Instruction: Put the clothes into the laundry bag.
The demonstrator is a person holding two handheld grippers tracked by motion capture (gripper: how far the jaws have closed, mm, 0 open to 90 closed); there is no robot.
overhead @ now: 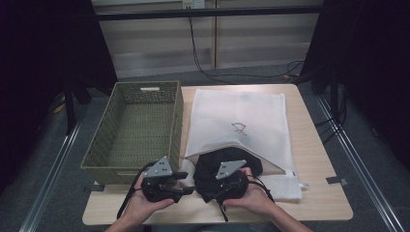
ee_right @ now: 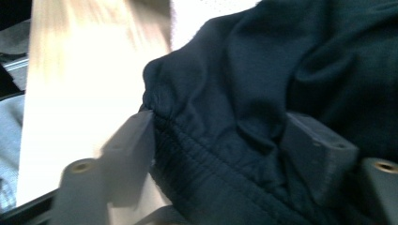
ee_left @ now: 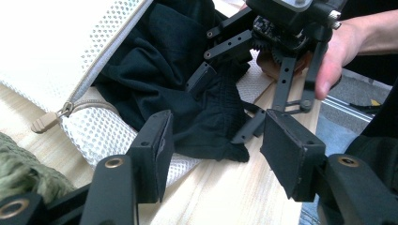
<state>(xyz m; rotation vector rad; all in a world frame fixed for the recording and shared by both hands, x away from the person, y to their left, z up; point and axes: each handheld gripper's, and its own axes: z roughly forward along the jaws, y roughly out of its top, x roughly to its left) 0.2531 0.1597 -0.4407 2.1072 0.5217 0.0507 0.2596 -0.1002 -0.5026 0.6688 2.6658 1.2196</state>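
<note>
My right tool straddles, jaws apart, the black garment half inside the mesh bag at near centre, left tool also apart; risk: closing here could pinch bag mesh with cloth

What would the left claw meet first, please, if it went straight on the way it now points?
Most likely the black garment spilling from the white mesh bag: it lies directly ahead of the left claw, whose jaws stand apart with nothing between them. The right claw is just beyond, on that cloth; depth is uncertain.
</note>
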